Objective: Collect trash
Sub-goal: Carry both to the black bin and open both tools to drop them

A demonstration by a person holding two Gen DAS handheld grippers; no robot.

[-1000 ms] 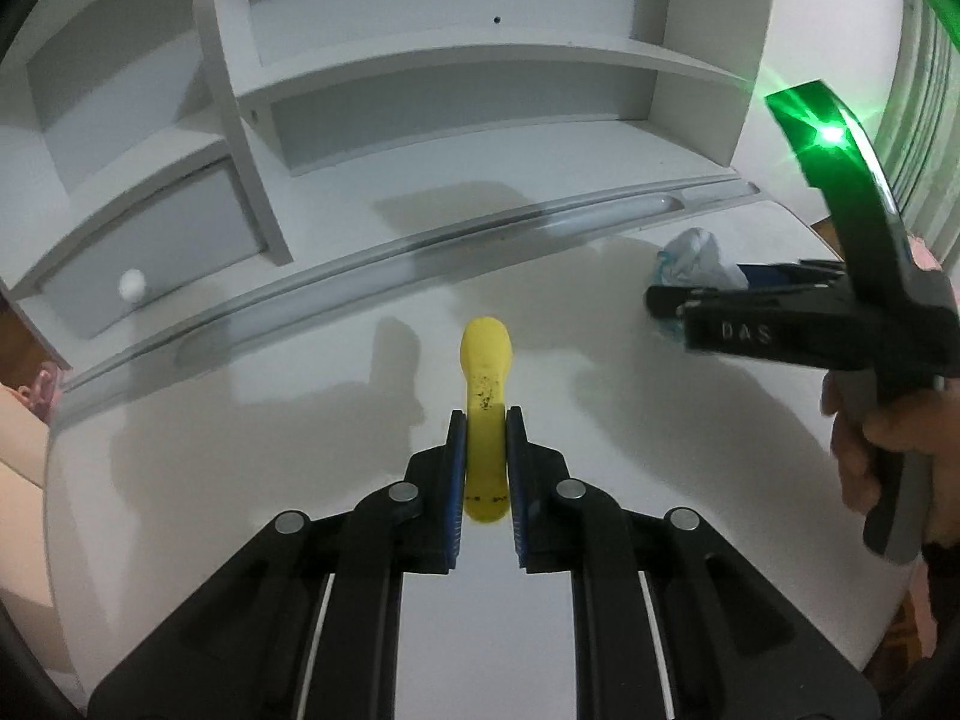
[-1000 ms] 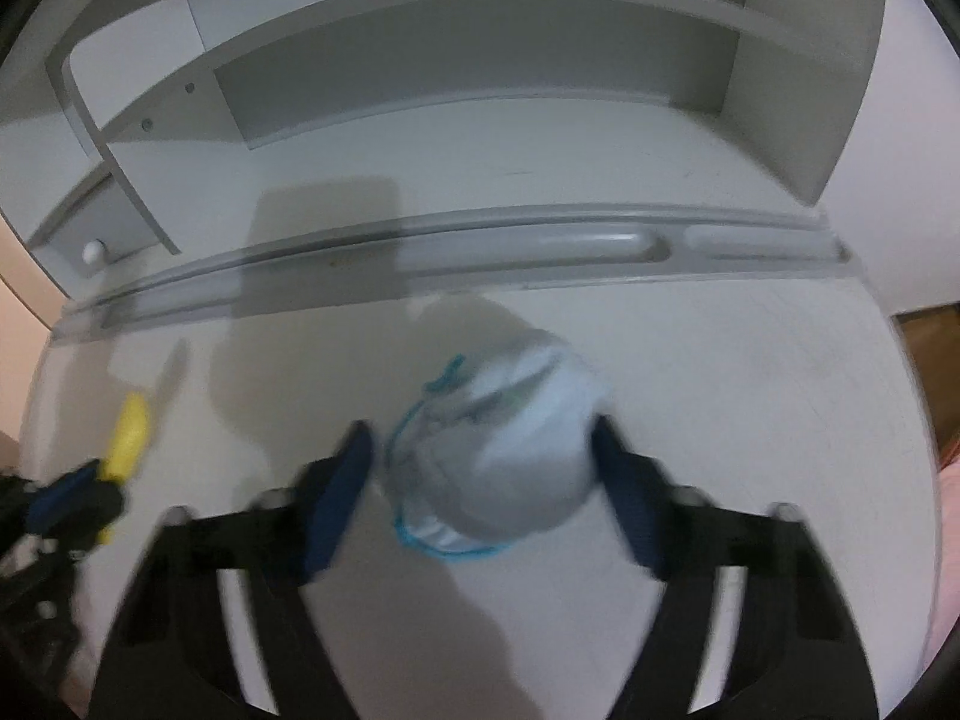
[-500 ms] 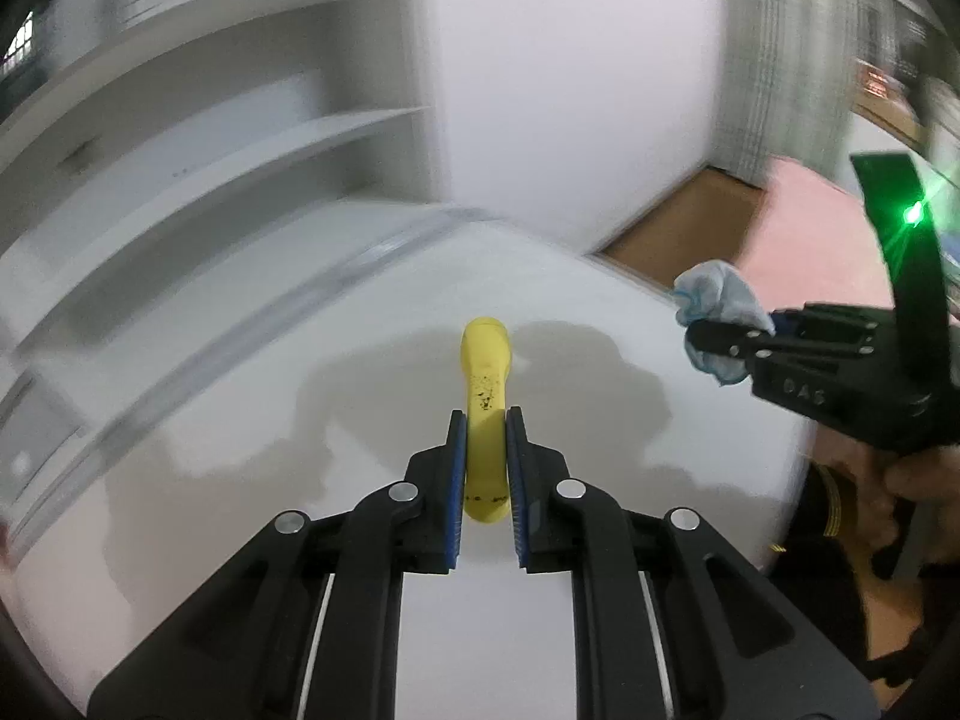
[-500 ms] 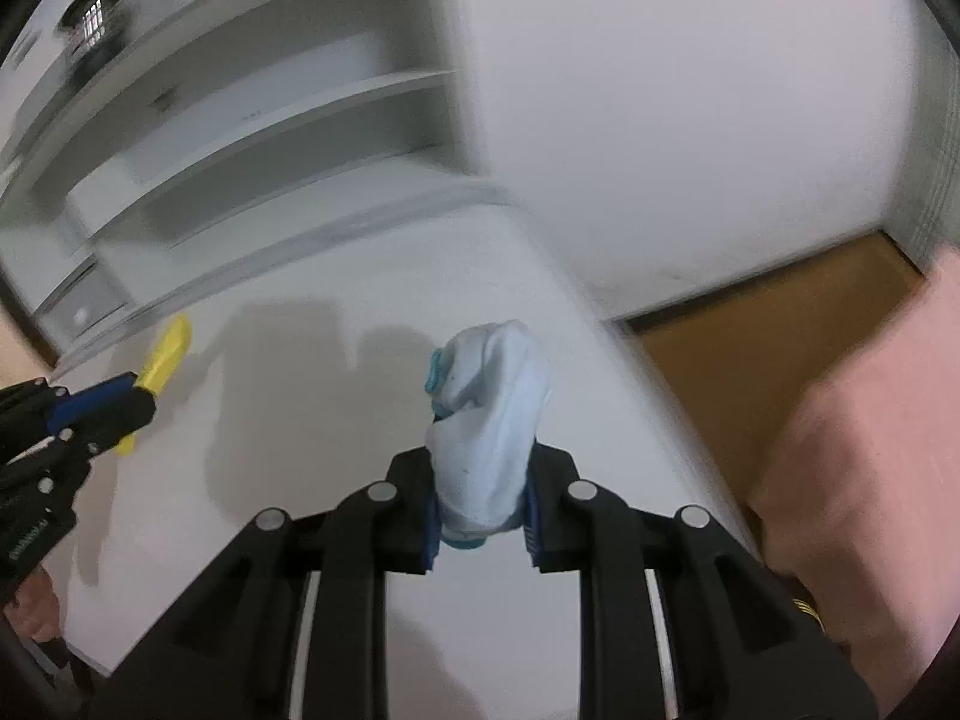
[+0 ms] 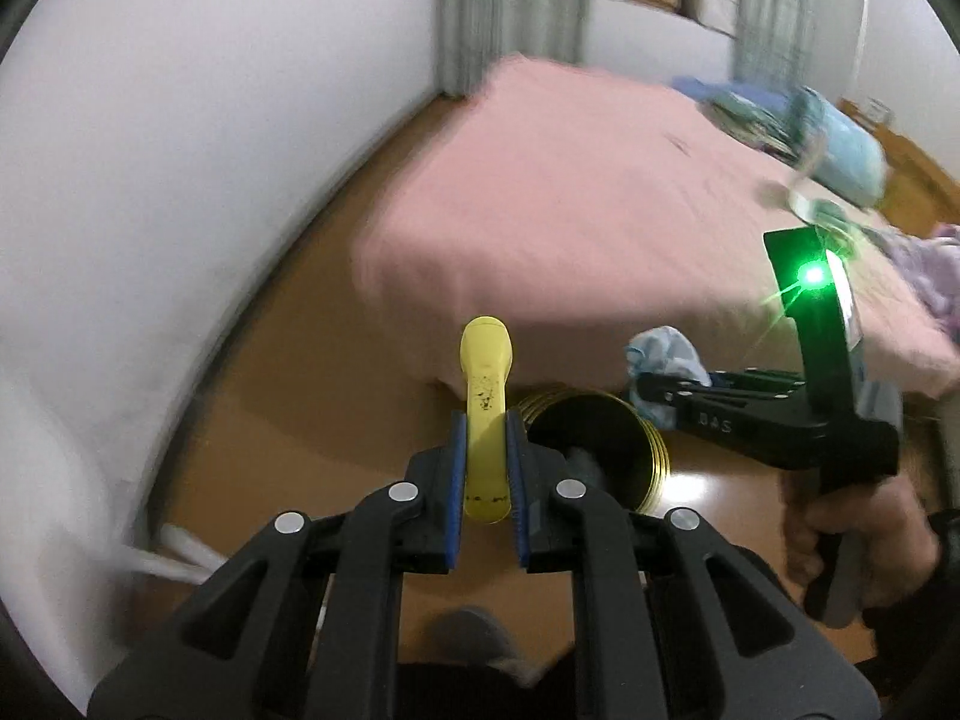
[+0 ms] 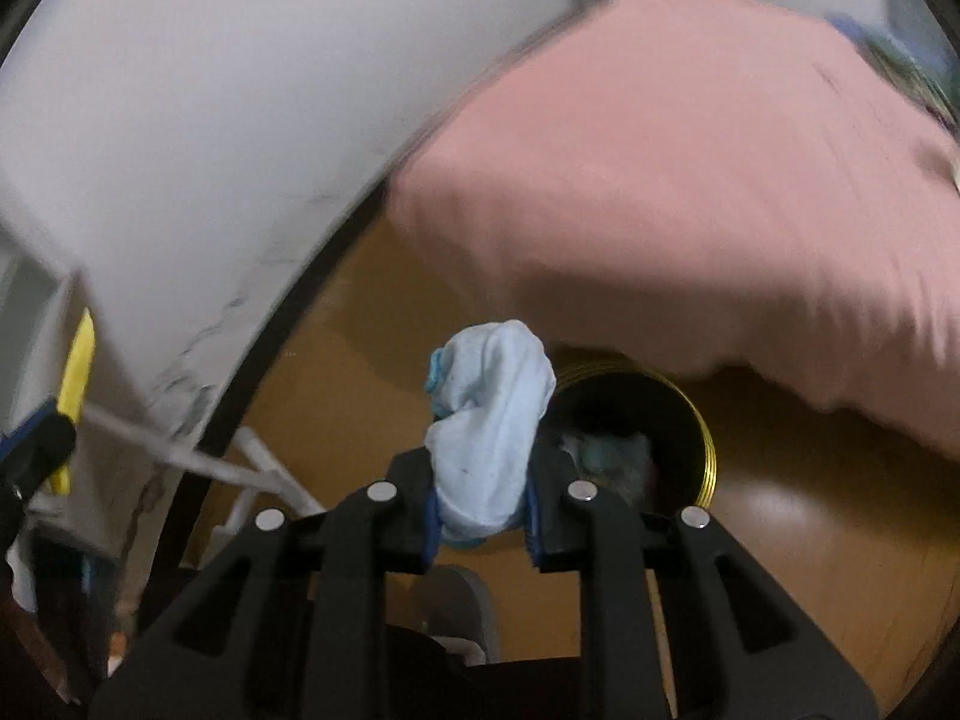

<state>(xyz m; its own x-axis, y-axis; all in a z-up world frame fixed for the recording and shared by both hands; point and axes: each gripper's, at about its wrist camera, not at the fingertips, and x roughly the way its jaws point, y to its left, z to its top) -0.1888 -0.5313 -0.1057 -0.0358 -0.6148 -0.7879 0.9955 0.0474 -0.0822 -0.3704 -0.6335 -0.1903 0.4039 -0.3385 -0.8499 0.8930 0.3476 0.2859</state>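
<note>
Banana peel [image 5: 485, 414] sits clamped between left jaws; crumpled blue mask [image 6: 489, 420] sits pinched between right jaws.

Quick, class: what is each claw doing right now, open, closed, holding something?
Left claw: closed on the yellow peel.
Right claw: closed on the crumpled blue mask.

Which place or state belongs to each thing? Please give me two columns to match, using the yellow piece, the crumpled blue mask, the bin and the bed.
Things:
1. yellow piece
2. crumpled blue mask
3. bin
4. bed

Places or states:
a. covered with pink cloth
b. clamped in the right gripper
c. on the wooden floor, gold rim, trash inside
d. clamped in the left gripper

Pairs: 1-d, 2-b, 3-c, 4-a
</note>
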